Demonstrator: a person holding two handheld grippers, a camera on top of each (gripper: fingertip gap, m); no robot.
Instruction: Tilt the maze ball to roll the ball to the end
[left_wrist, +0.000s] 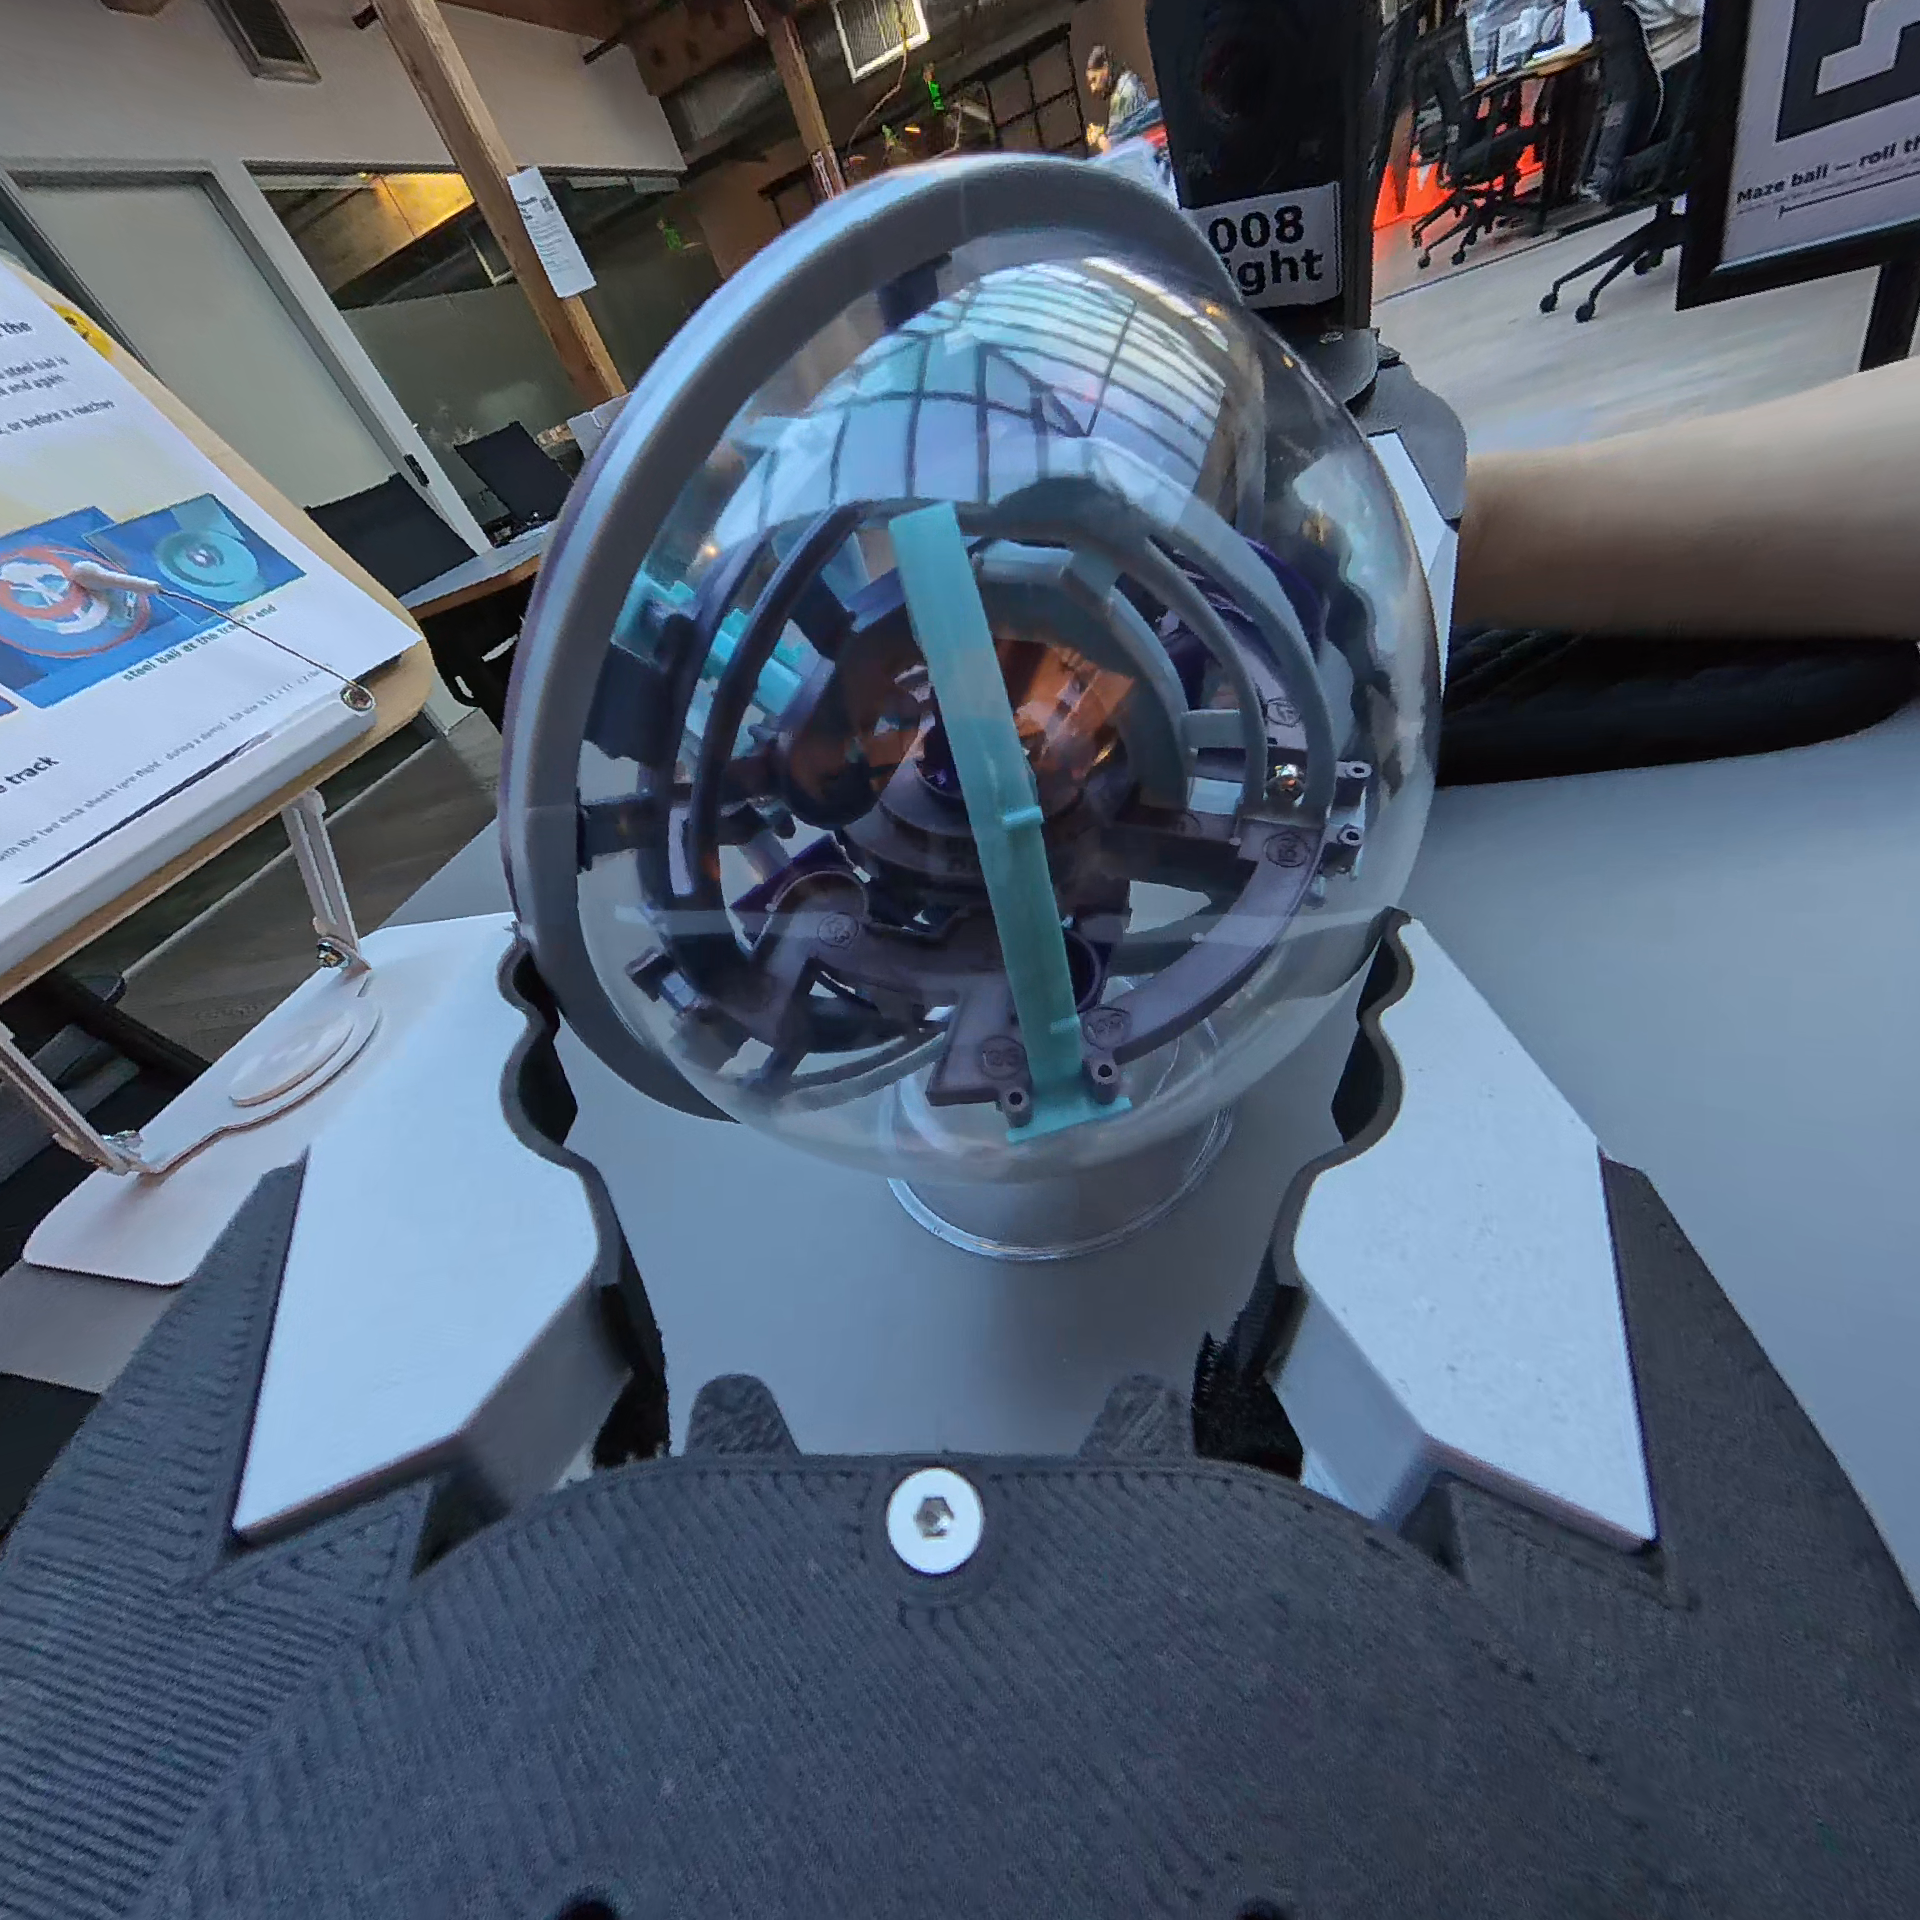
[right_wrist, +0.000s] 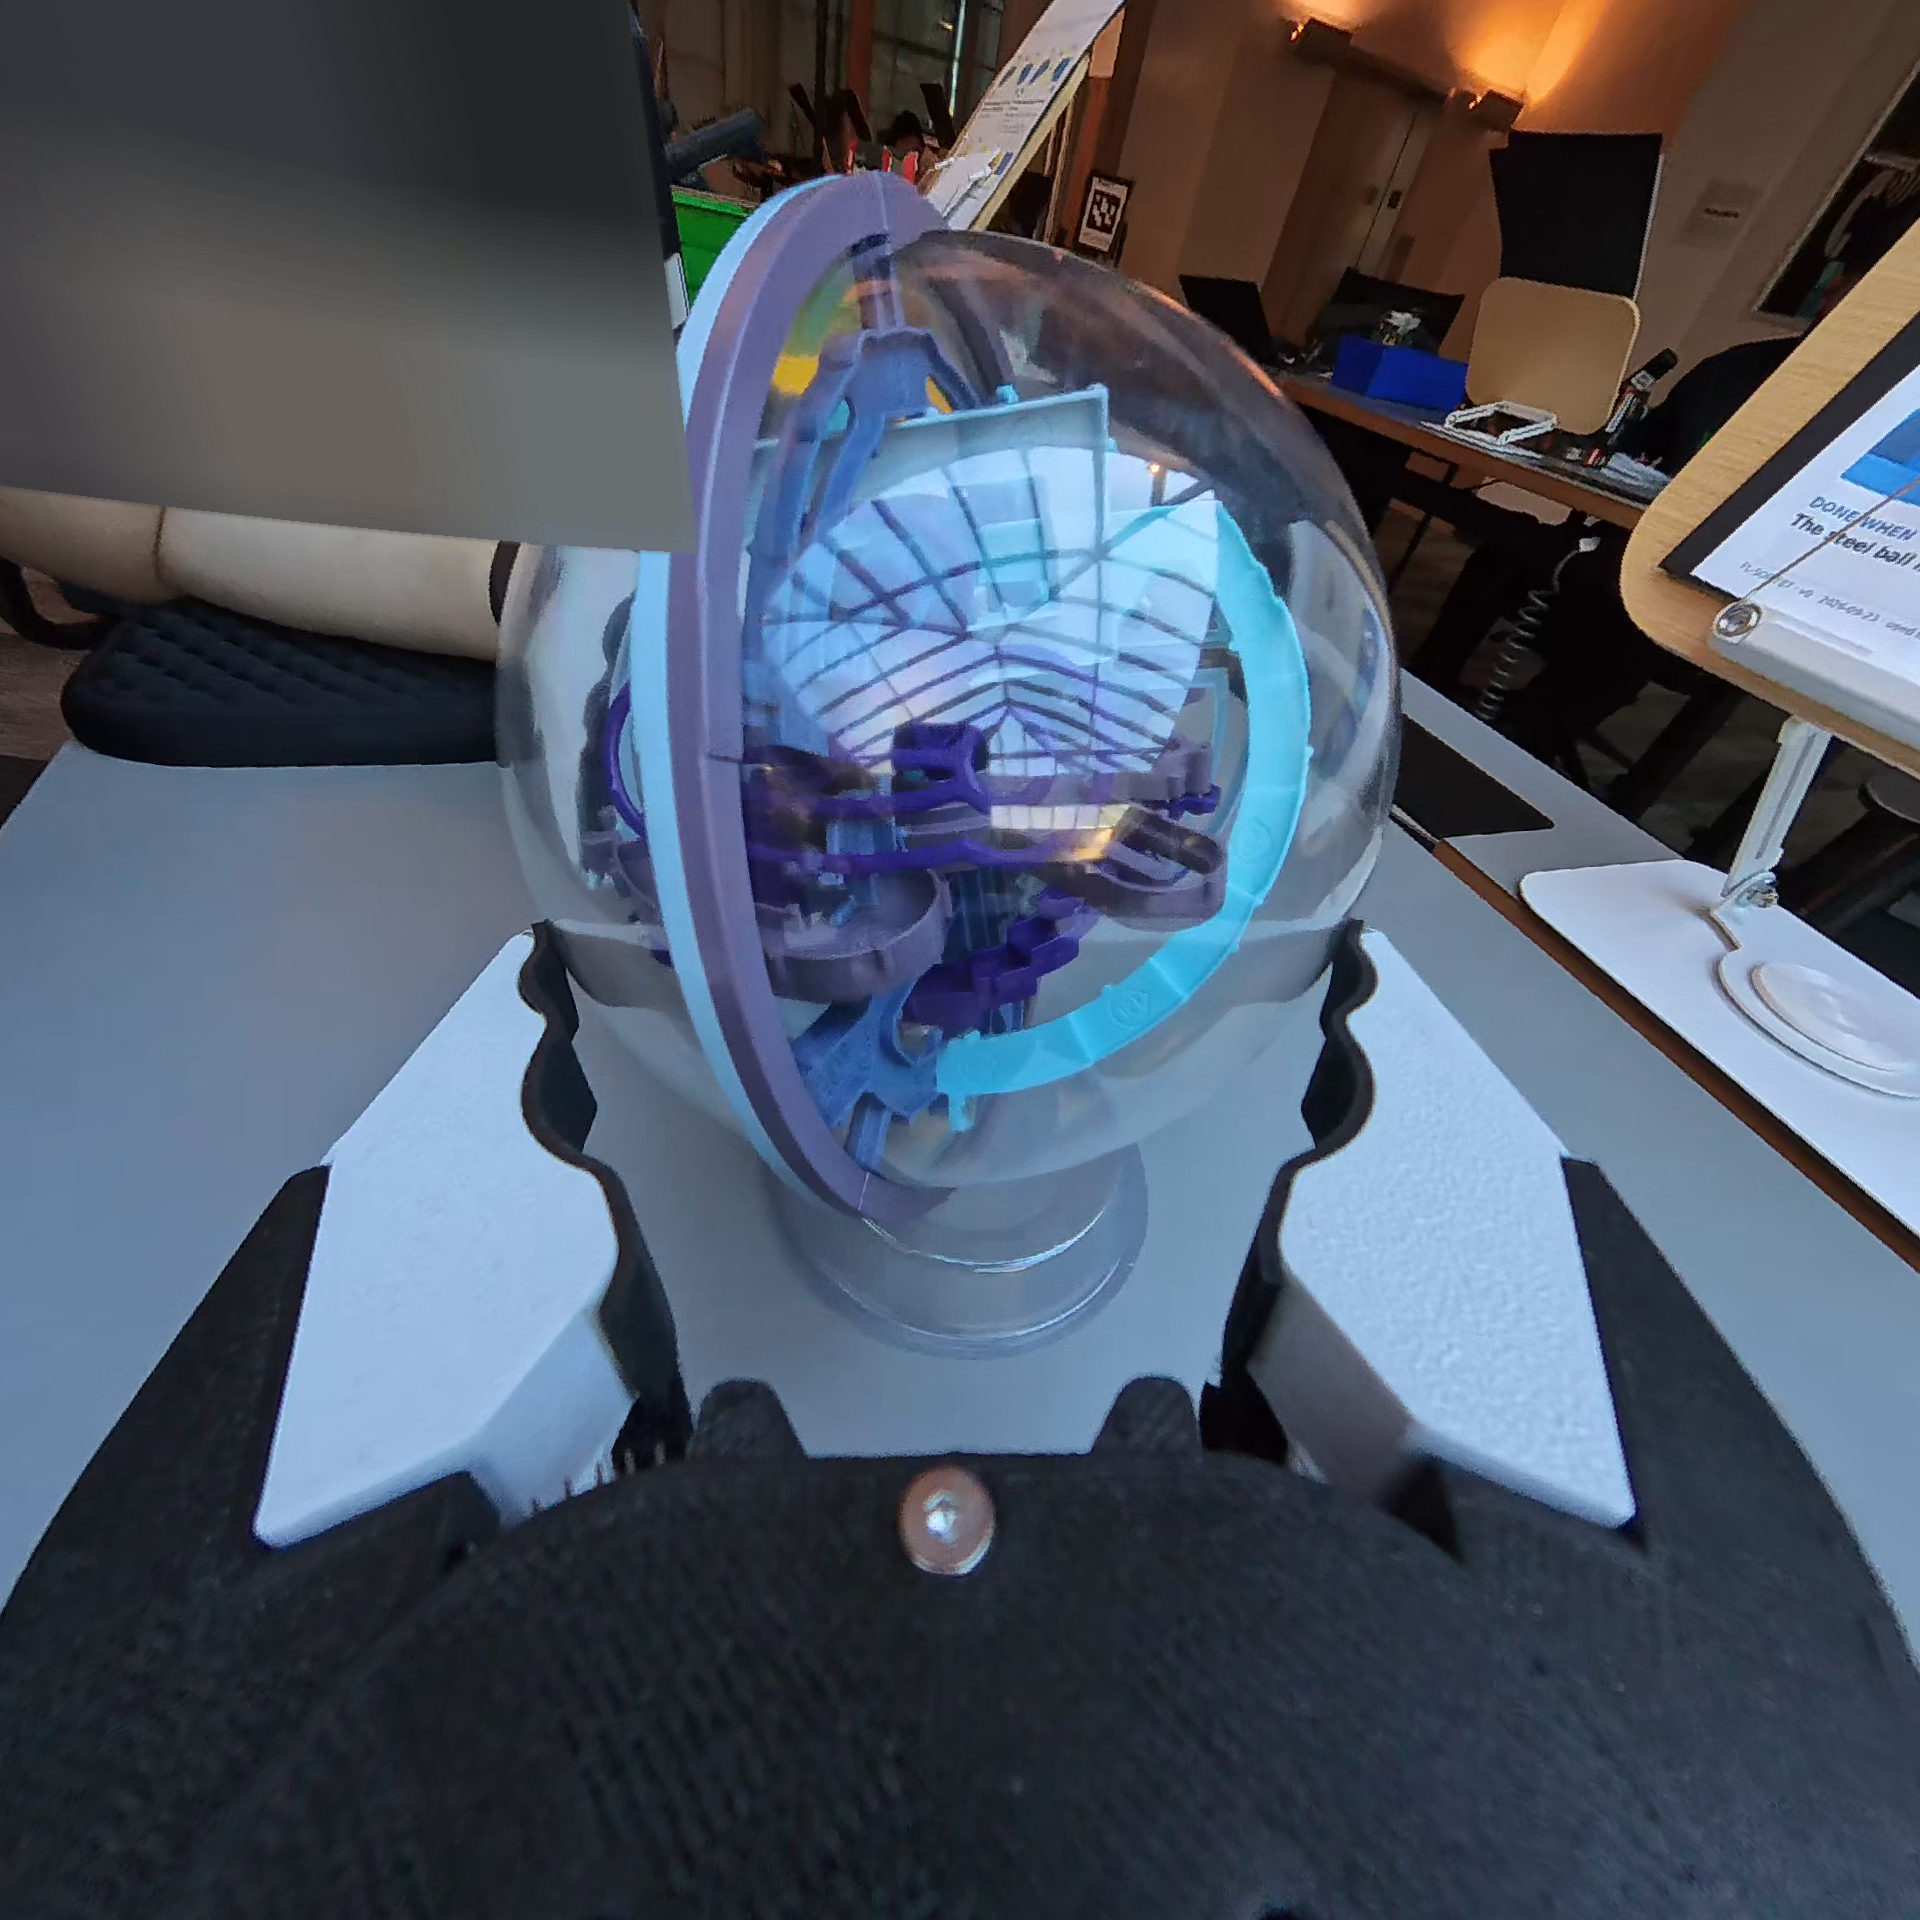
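The maze ball (left_wrist: 966, 665) is a clear sphere with a grey ring and purple, grey and teal tracks inside. It is tilted over its clear round stand (left_wrist: 1049, 1216); I cannot tell whether it touches the stand. A small steel ball (left_wrist: 1286, 774) sits on a grey track at the right. My left gripper (left_wrist: 956, 956) is shut on the sphere's lower sides. In the right wrist view the maze ball (right_wrist: 966, 707) sits the same way between the fingers of my right gripper (right_wrist: 945, 956), above the stand (right_wrist: 977, 1278). The right gripper's body (left_wrist: 1351, 343) shows behind the sphere.
The grey table (left_wrist: 1683, 1039) carries an instruction board on a white stand, at the left (left_wrist: 156, 623) and in the right wrist view at the right (right_wrist: 1818, 540). A black padded mat (left_wrist: 1662, 707) lies behind the ball. A forearm (left_wrist: 1683, 499) reaches in from the right.
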